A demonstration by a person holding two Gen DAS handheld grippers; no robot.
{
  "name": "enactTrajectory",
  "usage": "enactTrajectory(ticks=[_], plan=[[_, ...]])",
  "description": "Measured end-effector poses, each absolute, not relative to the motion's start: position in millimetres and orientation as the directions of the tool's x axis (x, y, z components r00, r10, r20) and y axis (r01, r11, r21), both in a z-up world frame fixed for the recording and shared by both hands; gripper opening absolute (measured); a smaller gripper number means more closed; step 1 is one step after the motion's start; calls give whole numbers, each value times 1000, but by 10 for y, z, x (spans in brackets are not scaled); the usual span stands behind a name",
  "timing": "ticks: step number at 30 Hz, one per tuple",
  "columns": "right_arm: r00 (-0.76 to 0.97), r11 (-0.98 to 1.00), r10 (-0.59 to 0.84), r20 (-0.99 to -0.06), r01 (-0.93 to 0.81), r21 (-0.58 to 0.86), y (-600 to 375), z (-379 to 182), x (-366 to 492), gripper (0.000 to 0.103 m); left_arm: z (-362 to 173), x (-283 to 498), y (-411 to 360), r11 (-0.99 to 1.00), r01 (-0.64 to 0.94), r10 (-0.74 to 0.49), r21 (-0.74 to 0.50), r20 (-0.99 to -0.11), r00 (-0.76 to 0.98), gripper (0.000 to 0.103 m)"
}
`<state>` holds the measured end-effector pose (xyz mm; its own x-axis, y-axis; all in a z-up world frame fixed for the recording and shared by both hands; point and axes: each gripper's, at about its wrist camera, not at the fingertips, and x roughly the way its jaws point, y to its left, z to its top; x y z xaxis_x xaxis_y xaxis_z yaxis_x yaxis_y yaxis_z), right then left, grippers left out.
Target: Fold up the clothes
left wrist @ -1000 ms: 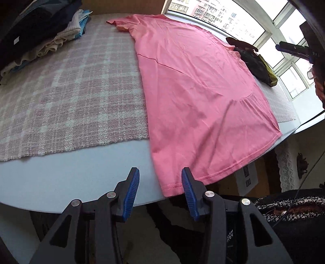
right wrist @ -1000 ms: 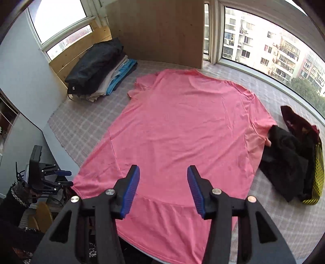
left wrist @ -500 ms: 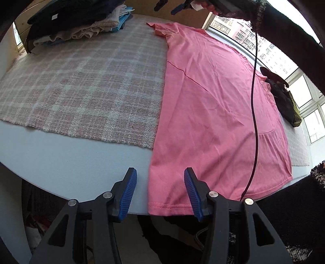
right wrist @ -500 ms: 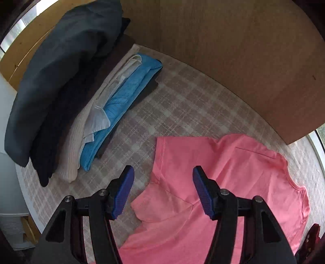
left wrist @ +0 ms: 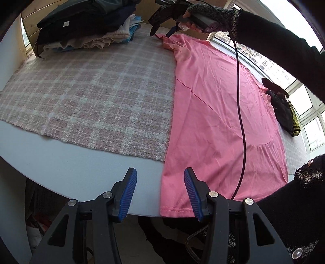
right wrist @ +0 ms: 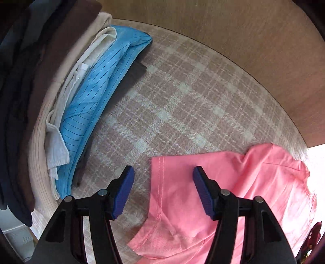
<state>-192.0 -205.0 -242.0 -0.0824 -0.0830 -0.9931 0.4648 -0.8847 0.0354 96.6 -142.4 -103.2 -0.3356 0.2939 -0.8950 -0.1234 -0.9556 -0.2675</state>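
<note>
**Right claw now down at the sleeve, left one parked at the hem**

Both grippers have closed in over the last second: the right one went from hanging over the middle of the shirt to sitting right over the far sleeve, and the left one slid along the near edge toward the hem corner.

Left wrist view: the left gripper [left wrist: 160, 189] has its jaws spread wide, nothing between them, poised at the near edge of the tabletop [left wrist: 67, 168]. The pink T-shirt [left wrist: 219, 113] lies flat, running from the far edge to the near edge, hem hanging just over it. Its left side sits on the plaid cloth [left wrist: 91, 91]. At the far edge you can see the right gripper [left wrist: 162, 30] in a gloved hand [left wrist: 205, 16], fingers apart, tips at the sleeve. A black cable [left wrist: 240, 121] trails across the shirt. A stack of folded clothes [left wrist: 91, 28] fills the far left corner, and a dark heap [left wrist: 282, 109] sits by the right edge.

Right wrist view: the right gripper [right wrist: 163, 193] is spread open, its fingers straddling the edge of the shirt's sleeve [right wrist: 172, 182] without pinching it. The folded stack [right wrist: 81, 97] is off to the left, and a wooden board [right wrist: 223, 26] stands behind.
</note>
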Motion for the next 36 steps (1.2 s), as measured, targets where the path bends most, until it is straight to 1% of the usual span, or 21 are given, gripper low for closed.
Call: enactTrajectory(ticks=[2, 6, 8, 9, 10, 11, 12, 16, 18, 19, 20, 21, 22, 23, 25, 30, 33, 36], plan=[[-99, -870, -62, -993, 492, 5, -2072, -2443, -1866, 61, -1033, 964, -1443, -955, -127, 294, -266, -897, -329, 46], [-120, -859, -70, -990, 512, -1, -2030, -2452, -1805, 58, -1075, 956, -1422, -953, -145, 299, -267, -904, -306, 46], [-129, -855, -74, -989, 519, -4, -1984, -2439, -1791, 47, -1112, 969, -1393, -948, -162, 309, -272, -908, -282, 46], [-133, -856, -75, -988, 518, -5, -1952, -2431, -1791, 33, -1133, 983, -1382, -946, -170, 315, -277, -911, -268, 46], [-133, -860, -73, -988, 510, -5, -1906, -2427, -1803, 25, -1153, 997, -1370, -943, -178, 320, -282, -913, -253, 47], [-125, -865, -82, -989, 502, 8, -1855, -2429, -1819, 11, -1170, 1013, -1358, -940, -187, 325, -284, -914, -244, 47], [-117, -869, -92, -989, 494, 22, -1805, -2431, -1830, 7, -1185, 1029, -1347, -938, -195, 329, -287, -915, -235, 47], [-101, -873, -140, -985, 483, 74, -1658, -2442, -1804, 6, -1175, 1036, -1316, -937, -213, 323, -276, -918, -230, 47], [-96, -874, -158, -983, 476, 94, -1608, -2444, -1778, 5, -1176, 1027, -1294, -936, -218, 323, -276, -918, -228, 36], [-92, -876, -168, -982, 471, 106, -1582, -2444, -1767, 5, -1185, 1035, -1264, -935, -235, 319, -267, -922, -220, 18], [-89, -877, -178, -980, 467, 117, -1557, -2442, -1756, 5, -1191, 1042, -1230, -935, -254, 307, -250, -925, -222, 7], [-89, -877, -186, -979, 464, 124, -1532, -2433, -1747, 5, -1196, 1049, -1197, -934, -272, 297, -233, -929, -223, 6], [-91, -878, -194, -977, 461, 131, -1506, -2422, -1739, 5, -1199, 1054, -1188, -929, -278, 307, -242, -926, -218, 5], [-94, -879, -204, -974, 457, 140, -1475, -2403, -1731, 5, -1202, 1058, -1178, -925, -285, 317, -251, -924, -214, 1], [-98, -880, -226, -969, 447, 160, -1412, -2367, -1721, 5, -1175, 1059, -1177, -917, -283, 351, -282, -908, -230, 0], [-122, -888, -275, -954, 412, 203, -1178, -2236, -1688, 5, -1013, 1076, -1269, -870, -270, 479, -411, -834, -274, 0], [-142, -894, -288, -947, 395, 213, -1004, -2137, -1649, 5, -859, 1108, -1260, -827, -296, 554, -477, -780, -291, 0], [-162, -901, -297, -941, 374, 220, -849, -2025, -1664, 5, -734, 1083, -1170, -793, -334, 600, -510, -747, -286, 0]])
